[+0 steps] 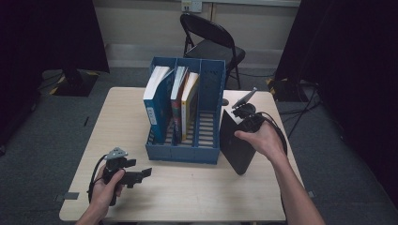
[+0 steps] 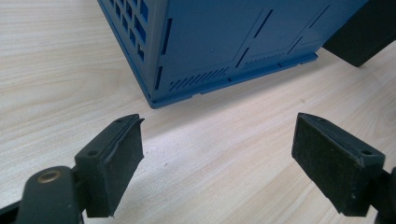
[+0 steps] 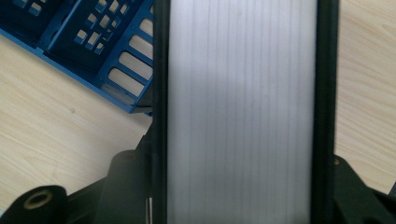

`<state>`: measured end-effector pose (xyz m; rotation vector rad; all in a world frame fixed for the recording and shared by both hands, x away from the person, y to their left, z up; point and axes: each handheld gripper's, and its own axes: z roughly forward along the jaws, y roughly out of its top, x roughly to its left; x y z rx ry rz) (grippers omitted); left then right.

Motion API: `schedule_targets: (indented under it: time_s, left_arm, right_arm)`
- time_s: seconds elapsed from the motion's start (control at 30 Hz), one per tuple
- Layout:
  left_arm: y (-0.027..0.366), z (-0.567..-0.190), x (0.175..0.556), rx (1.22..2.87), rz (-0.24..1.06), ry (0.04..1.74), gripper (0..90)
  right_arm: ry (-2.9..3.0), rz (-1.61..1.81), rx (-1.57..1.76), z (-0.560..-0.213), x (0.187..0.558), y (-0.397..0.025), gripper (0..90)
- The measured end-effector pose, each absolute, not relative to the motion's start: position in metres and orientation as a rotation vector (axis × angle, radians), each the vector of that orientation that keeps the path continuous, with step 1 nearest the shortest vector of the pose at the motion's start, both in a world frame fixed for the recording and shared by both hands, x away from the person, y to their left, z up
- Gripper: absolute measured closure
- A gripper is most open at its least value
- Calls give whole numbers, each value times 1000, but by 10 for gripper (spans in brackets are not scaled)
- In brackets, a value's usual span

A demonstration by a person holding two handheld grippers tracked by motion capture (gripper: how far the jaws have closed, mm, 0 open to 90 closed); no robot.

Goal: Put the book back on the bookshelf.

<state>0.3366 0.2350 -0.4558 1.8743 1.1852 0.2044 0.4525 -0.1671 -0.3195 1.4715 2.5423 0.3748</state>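
A blue three-slot file rack stands mid-table. Its left slot holds a blue book, its middle slot two more books; the right slot holds nothing. Right of the rack a black-covered book stands tilted on one corner on the table, with my right gripper shut on its top edge. In the right gripper view the book's white page edge runs between the jaws, the rack behind. My left gripper hovers open at the front left, facing the rack's corner, nothing between its jaws.
The light wooden table has bare surface in front of the rack and to its left. A black folding chair stands behind the table's far edge. Dark curtains hang at both sides of the room.
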Motion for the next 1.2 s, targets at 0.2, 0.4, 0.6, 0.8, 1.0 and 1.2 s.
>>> schedule_targets:
  time_s: [0.2, 0.4, 0.6, 0.8, 1.0, 1.2]
  left_arm:
    - [236, -455, 336, 1876, 207, 1180, 161]
    - [236, -456, 336, 1870, 206, 1188, 162]
    - [236, -455, 336, 1877, 204, 1187, 167]
    - [236, -457, 338, 1875, 207, 1200, 165]
    - [237, -457, 339, 1878, 205, 1204, 165]
    - [236, -457, 339, 1881, 205, 1205, 165]
  right_arm:
    - [2537, 368, 1466, -320, 451, -166, 508]
    - [2544, 364, 1472, -321, 450, -166, 509]
    - [2530, 390, 1466, -320, 448, -166, 526]
    - [2508, 414, 1481, -319, 447, -168, 532]
    - [2484, 429, 1520, -319, 446, -175, 535]
    - [2455, 451, 1530, -316, 444, -180, 536]
